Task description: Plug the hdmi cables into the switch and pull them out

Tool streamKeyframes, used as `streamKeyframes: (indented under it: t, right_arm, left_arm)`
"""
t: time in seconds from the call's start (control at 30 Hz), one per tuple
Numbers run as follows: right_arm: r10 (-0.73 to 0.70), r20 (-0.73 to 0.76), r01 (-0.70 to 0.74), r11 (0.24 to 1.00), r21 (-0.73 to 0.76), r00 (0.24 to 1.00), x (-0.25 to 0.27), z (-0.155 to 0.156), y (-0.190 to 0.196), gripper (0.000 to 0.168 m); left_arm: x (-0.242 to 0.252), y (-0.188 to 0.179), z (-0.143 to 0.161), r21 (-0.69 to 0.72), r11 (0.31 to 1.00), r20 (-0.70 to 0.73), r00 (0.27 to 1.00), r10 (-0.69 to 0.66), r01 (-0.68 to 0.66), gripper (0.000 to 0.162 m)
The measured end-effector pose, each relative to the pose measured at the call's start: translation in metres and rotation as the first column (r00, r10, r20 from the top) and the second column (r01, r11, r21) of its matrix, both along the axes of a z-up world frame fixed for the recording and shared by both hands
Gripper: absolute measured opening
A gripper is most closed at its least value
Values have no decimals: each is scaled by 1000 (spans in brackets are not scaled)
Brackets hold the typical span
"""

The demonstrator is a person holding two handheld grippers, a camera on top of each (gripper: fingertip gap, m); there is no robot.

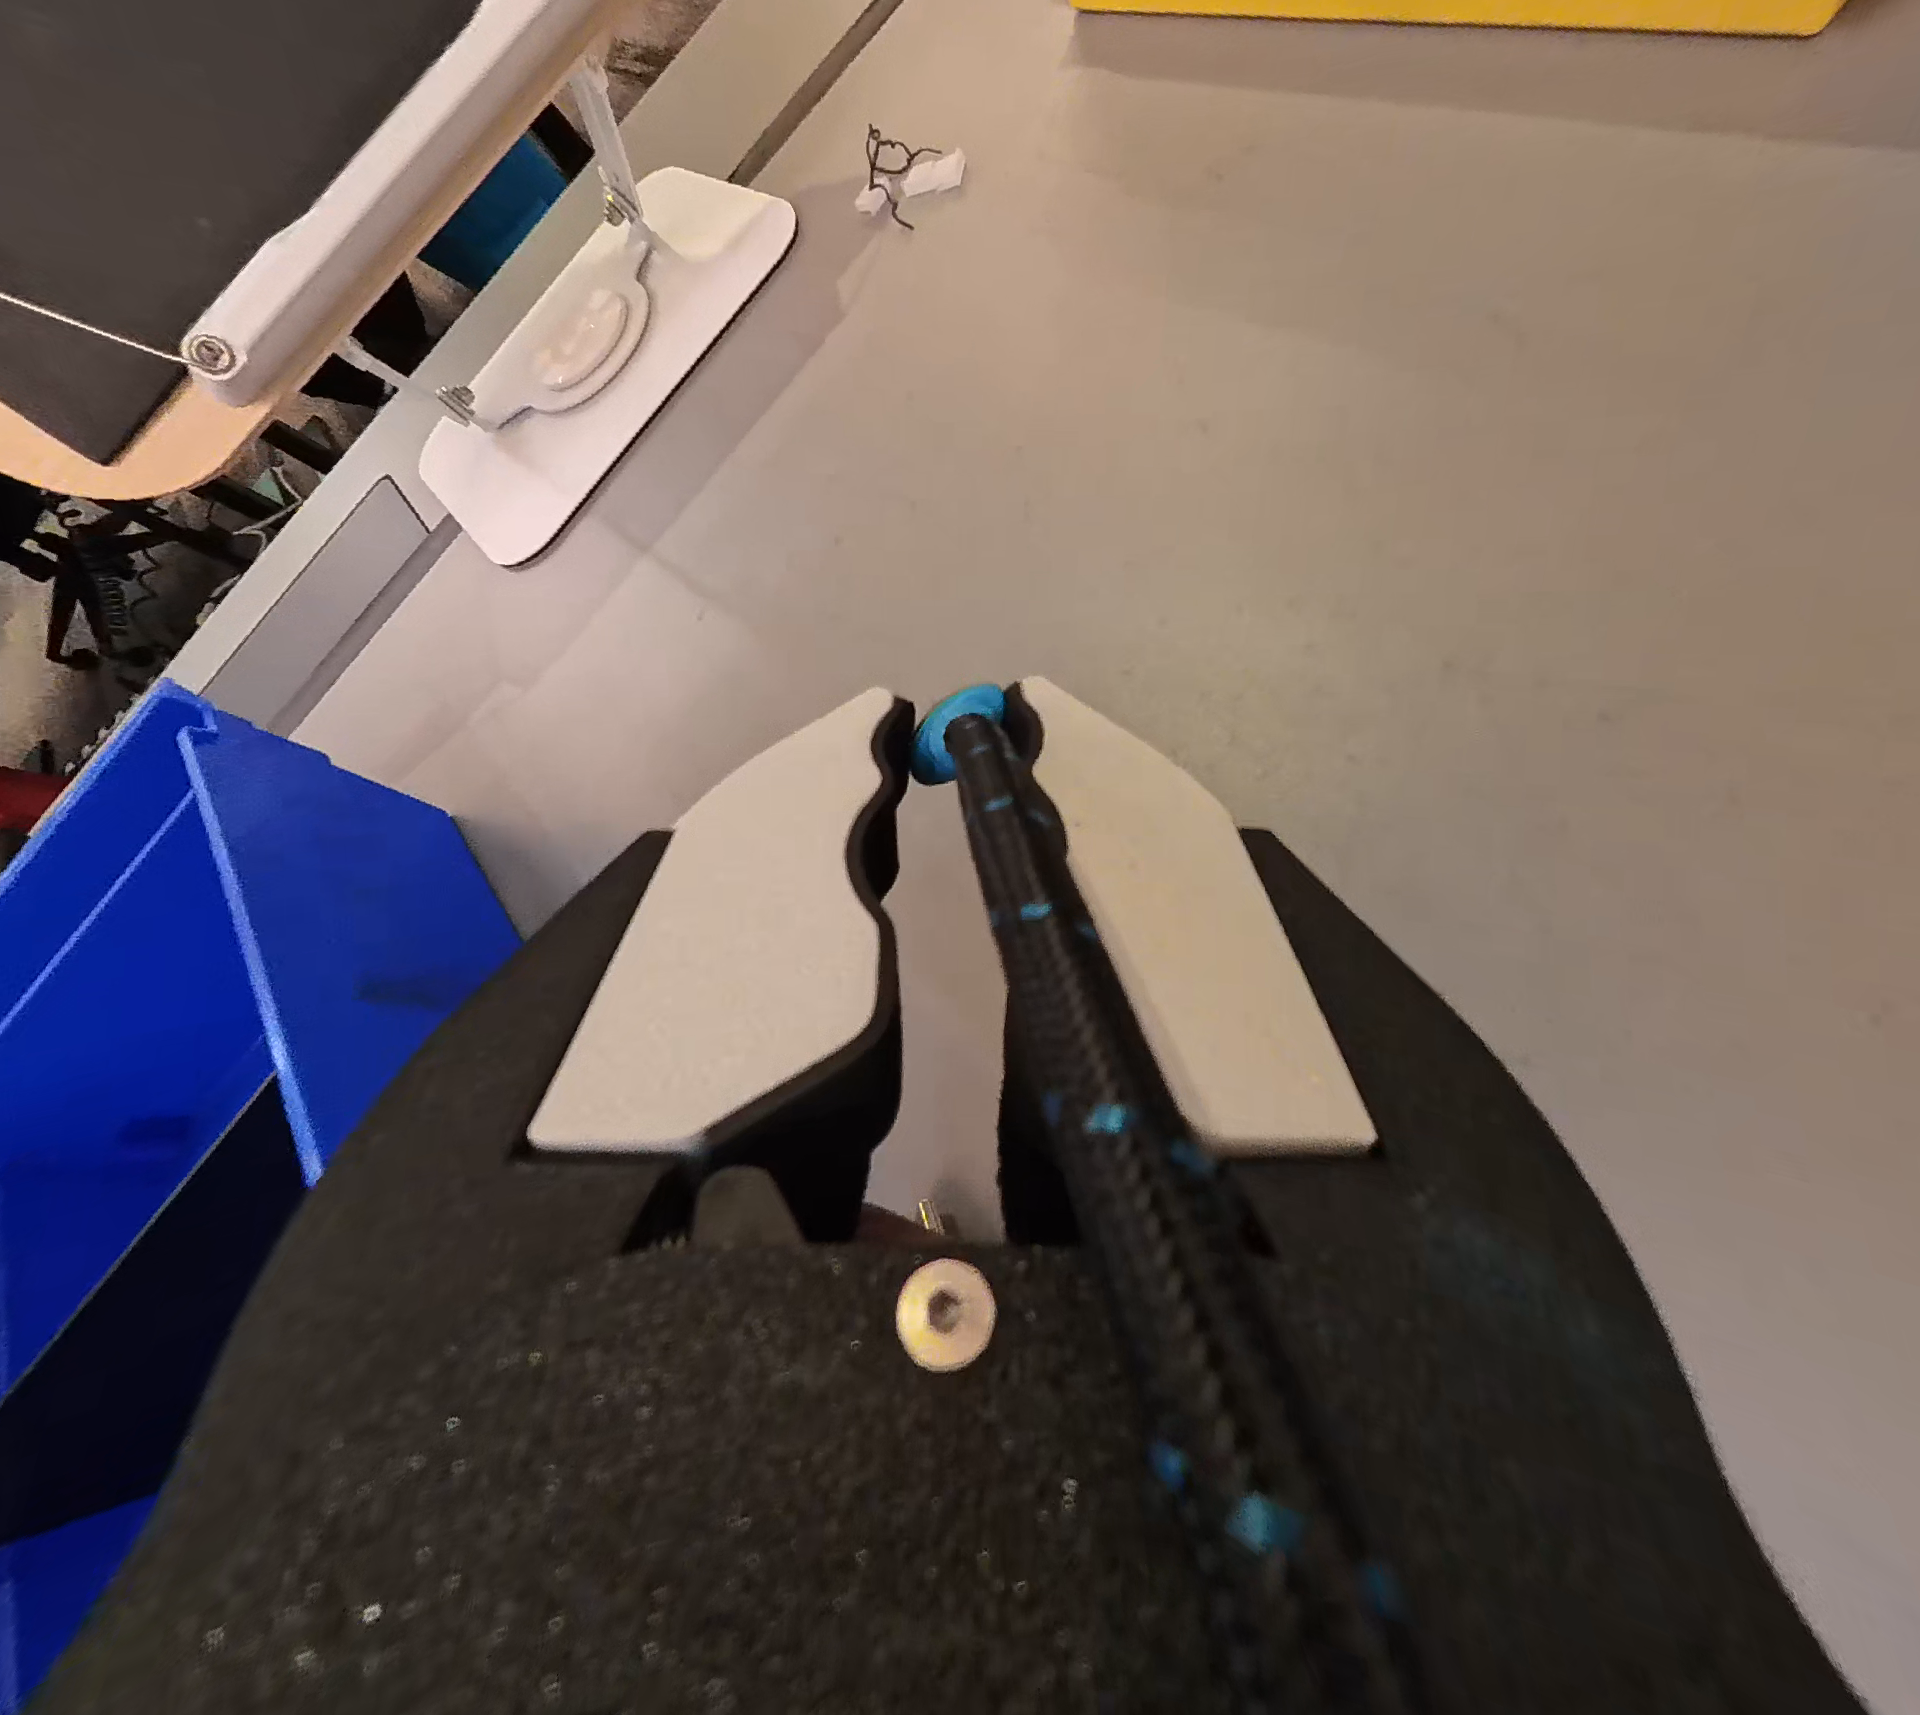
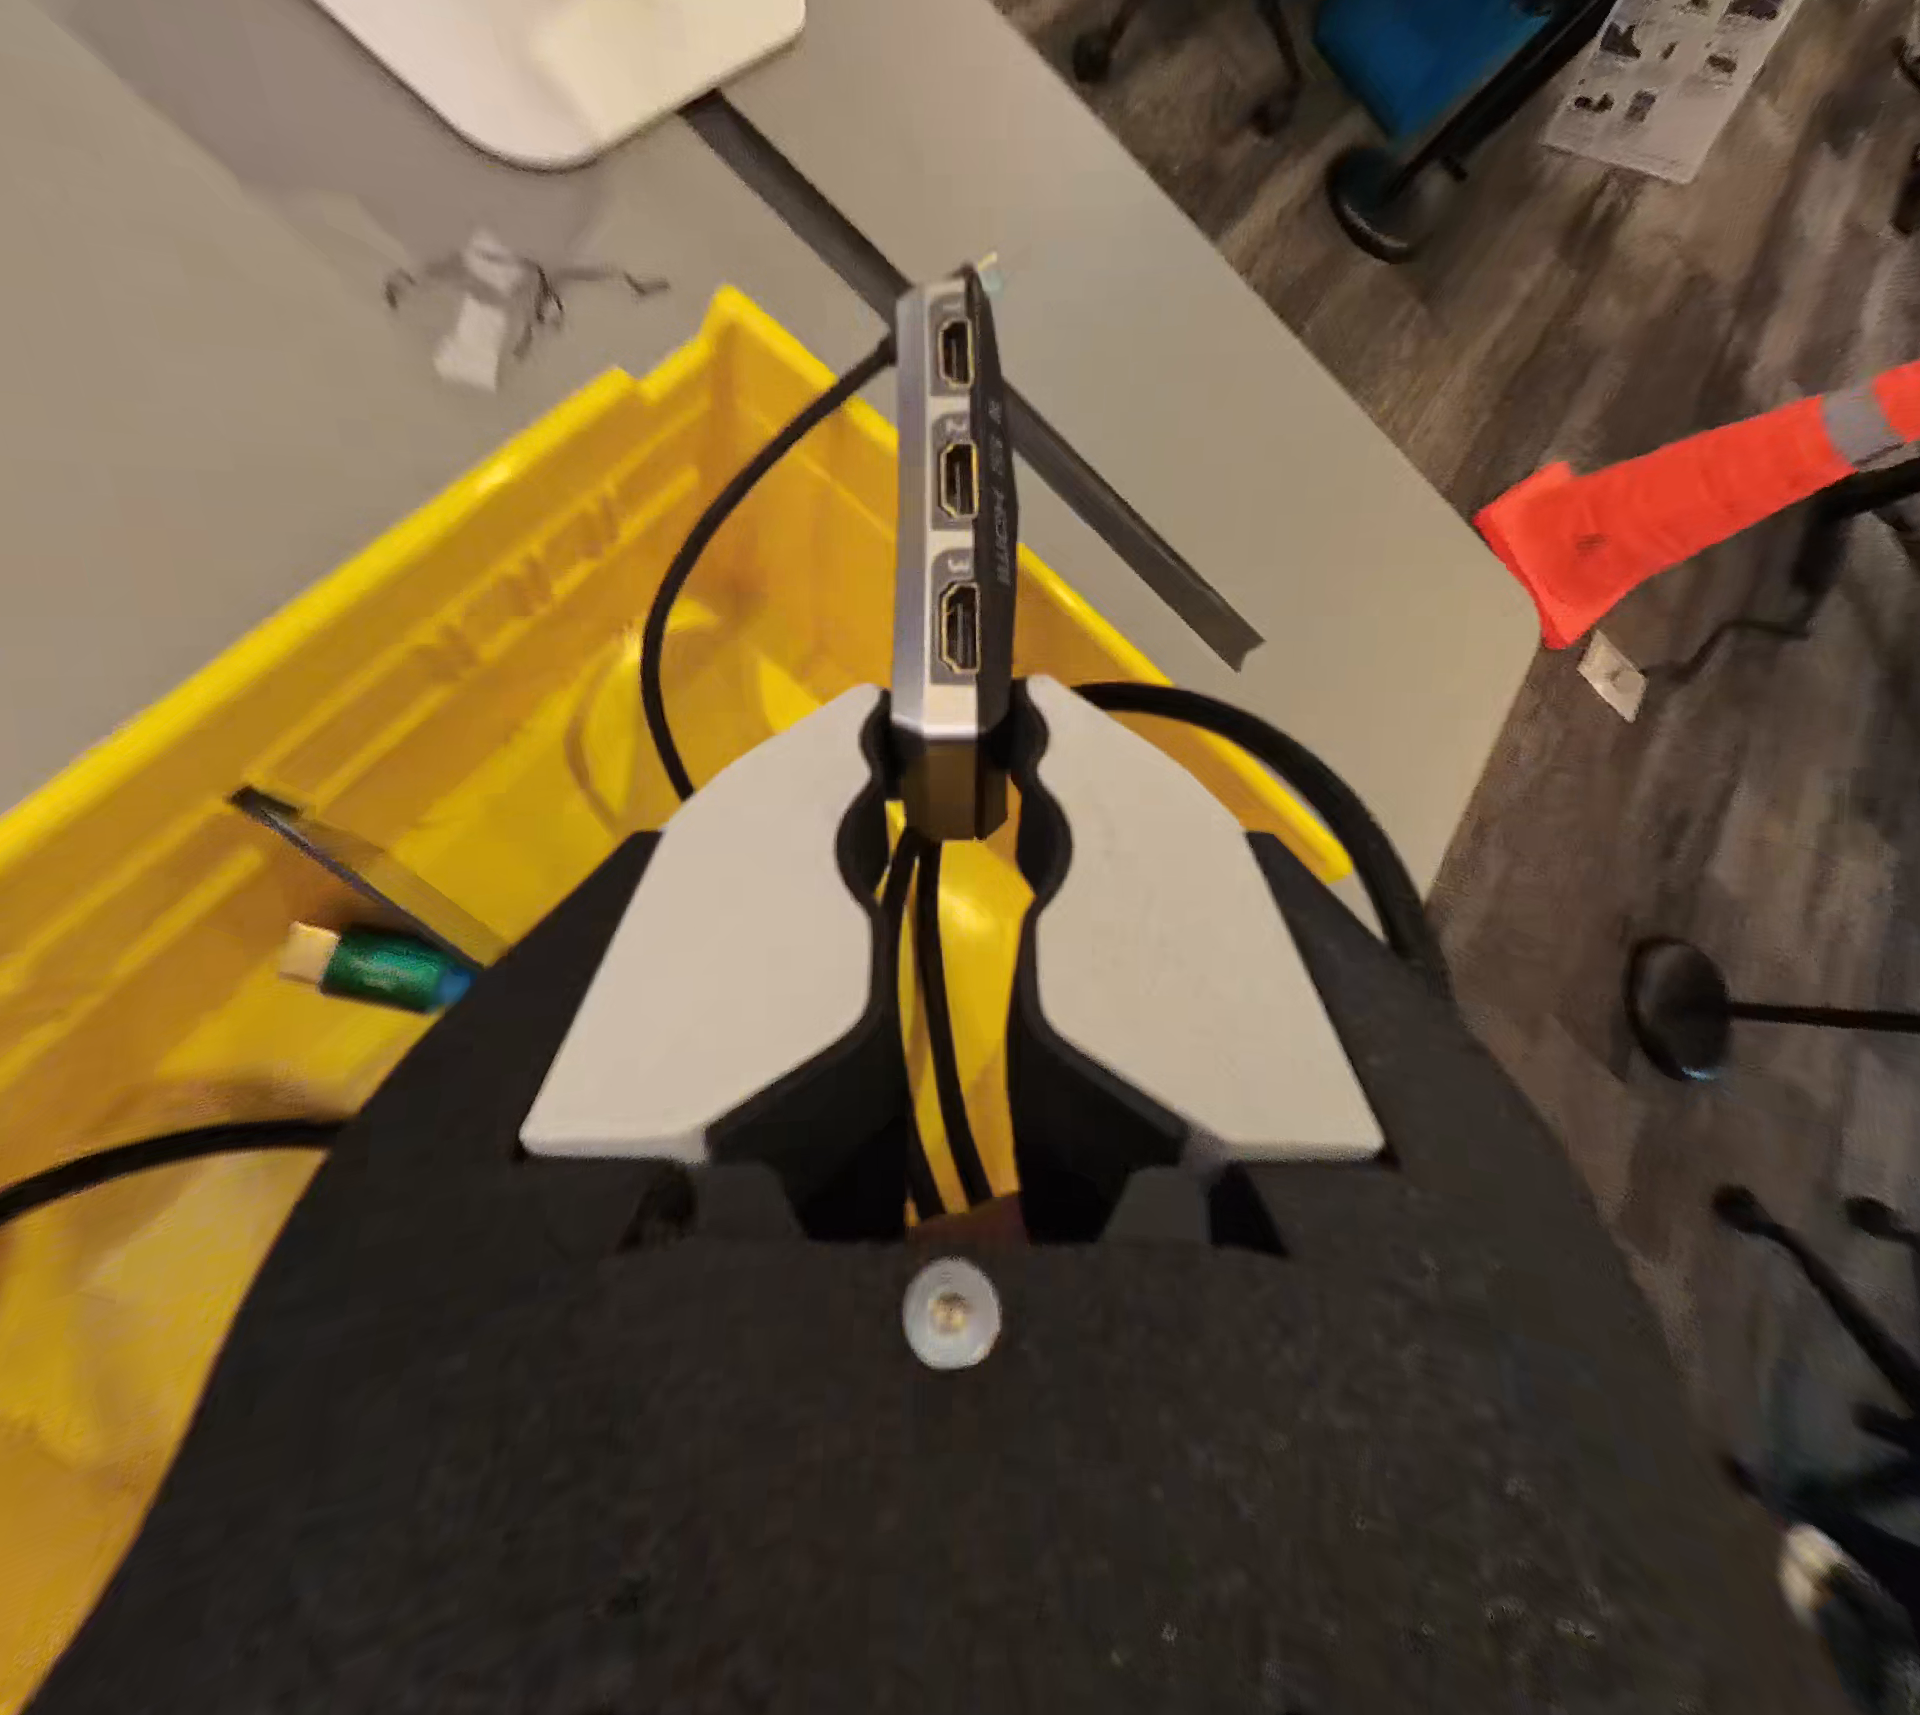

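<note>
Three empty ports face out on the switch (image 2: pixel 951 522) pinched between the right gripper (image 2: pixel 951 772) tips, while the left gripper (image 1: pixel 961 735) clamps a braided HDMI cable (image 1: pixel 1049 959) behind its plug, so misalignment could jam it.

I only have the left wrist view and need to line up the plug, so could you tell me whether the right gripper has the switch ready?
Observer: Yes, the right gripper is shut on the switch, holding it by one end.
Operator: Thank you. Are any of its ports occupied?
Observer: The three ports facing the camera all look empty.
Operator: Are other cables nearby?
Observer: A green plug lies in the yellow bin below the switch.
</note>
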State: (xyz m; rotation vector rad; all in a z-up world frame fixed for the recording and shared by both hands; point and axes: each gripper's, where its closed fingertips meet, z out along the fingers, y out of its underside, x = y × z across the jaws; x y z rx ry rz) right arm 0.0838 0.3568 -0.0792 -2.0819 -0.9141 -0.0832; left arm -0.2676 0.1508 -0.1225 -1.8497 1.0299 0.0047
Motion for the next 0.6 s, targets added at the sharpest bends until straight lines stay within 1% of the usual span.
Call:
streamKeyframes:
  t: [0.07,0.1,0.13,0.2,0.23,0.3,0.37,0.43,0.57,0.6]
  right_arm:
    - [13,63,-12,999,-30,998,0,-4,1,19]
    - [44,102,-40,998,-39,994,-2,-5,0,19]
    - [87,177,-81,996,-41,980,-3,-7,0,19]
    - [175,354,-176,984,-28,919,-6,-14,-1,20]
    - [196,412,-203,979,-27,890,-8,-16,-1,20]
    - [253,474,-272,962,-30,843,-17,-22,-4,20]
    - [290,575,-330,943,-37,765,-22,-30,-6,21]
    - [293,643,-339,939,-55,708,-26,-38,-6,21]
    - [335,702,-354,927,-125,628,-30,-54,-10,27]
    - [340,700,-350,927,-136,628,-31,-56,-11,28]
  left_arm:
    - [0,0,-2,-4,1000,0,1000,-2,2,17]
    - [0,0,-3,-8,1000,1,1000,-3,3,17]
    - [1,0,-5,-13,1000,-1,1000,-5,5,17]
    - [1,0,-8,-18,1000,-10,1000,-10,10,17]
    - [1,0,-9,-17,1000,-15,1000,-11,11,17]
    - [2,0,-9,-13,1000,-20,1000,-13,13,17]
    - [1,0,-8,-10,1000,-18,1000,-13,12,17]
    - [1,0,-8,-9,1000,-16,1000,-12,12,17]
    - [2,-1,-10,-15,1000,-21,1000,-17,17,17]
    - [3,-1,-10,-13,1000,-24,1000,-19,18,16]
